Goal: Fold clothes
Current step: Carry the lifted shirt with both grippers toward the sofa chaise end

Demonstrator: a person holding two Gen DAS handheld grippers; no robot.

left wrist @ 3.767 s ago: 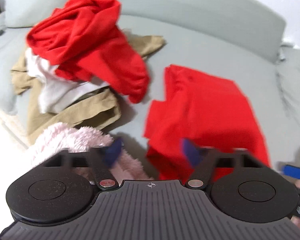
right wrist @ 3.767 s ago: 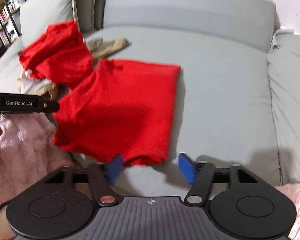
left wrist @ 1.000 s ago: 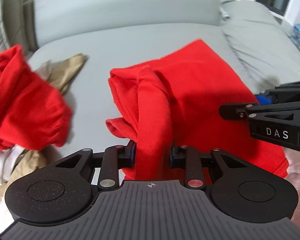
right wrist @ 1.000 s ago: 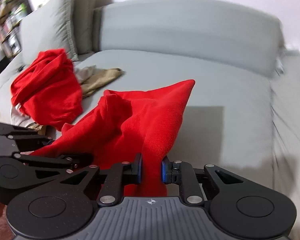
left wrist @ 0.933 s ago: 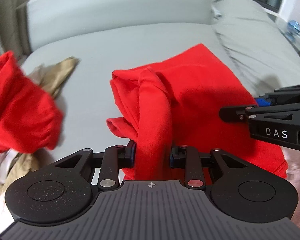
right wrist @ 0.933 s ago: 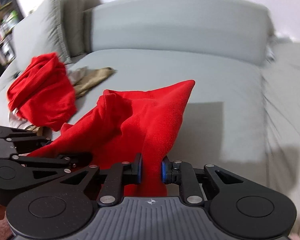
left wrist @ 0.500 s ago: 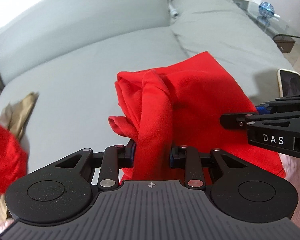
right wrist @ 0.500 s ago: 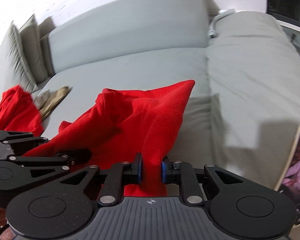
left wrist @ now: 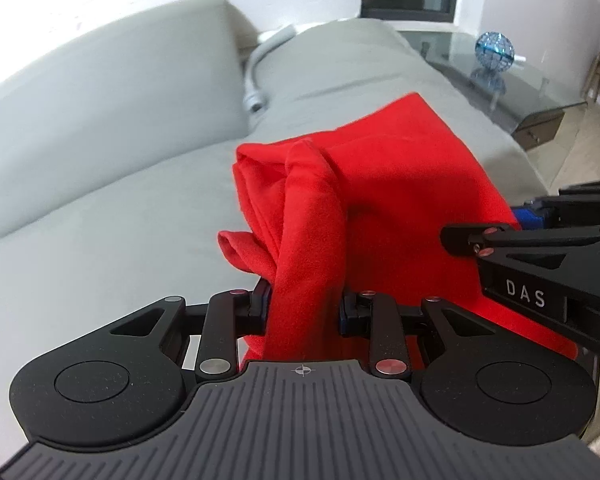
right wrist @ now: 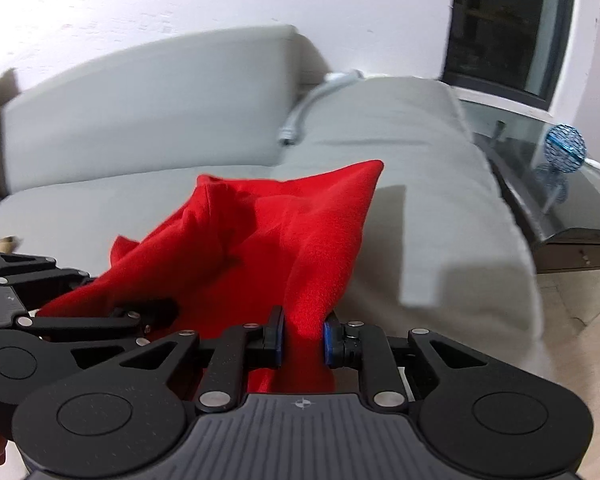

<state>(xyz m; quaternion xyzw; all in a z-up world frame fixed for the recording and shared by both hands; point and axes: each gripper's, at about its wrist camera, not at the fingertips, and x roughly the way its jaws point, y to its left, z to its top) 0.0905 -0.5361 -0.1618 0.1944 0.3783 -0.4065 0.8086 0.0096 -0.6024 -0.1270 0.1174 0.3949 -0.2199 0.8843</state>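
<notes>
From the left wrist camera, the left gripper sits at the bottom centre, its black jaws clamped on a thick bunched fold of a red garment. The cloth rises from between the jaws as a rolled ridge, then spreads back and to the right in a broad folded sheet held above the seat of a grey sofa. A small loose flap hangs off the left side of the ridge. At the right edge the right gripper reaches in sideways, black, lettered "DAS", with a blue pad pressed at the garment's right edge. Behind the sofa a grey hose lies in the gap between cushions, and farther right a blue wire ball stands on a glass side table. From the right wrist camera, the right gripper is at the bottom centre, its blue pads pinched tight on a narrow gather of the same red garment. The fabric fans up and to the left into a peaked sheet with one sharp corner at upper right, hanging over the grey sofa. The left gripper shows at the left edge, its black jaws buried in the cloth's lower left side. The blue wire ball and glass side table sit at the right, slightly blurred.
</notes>
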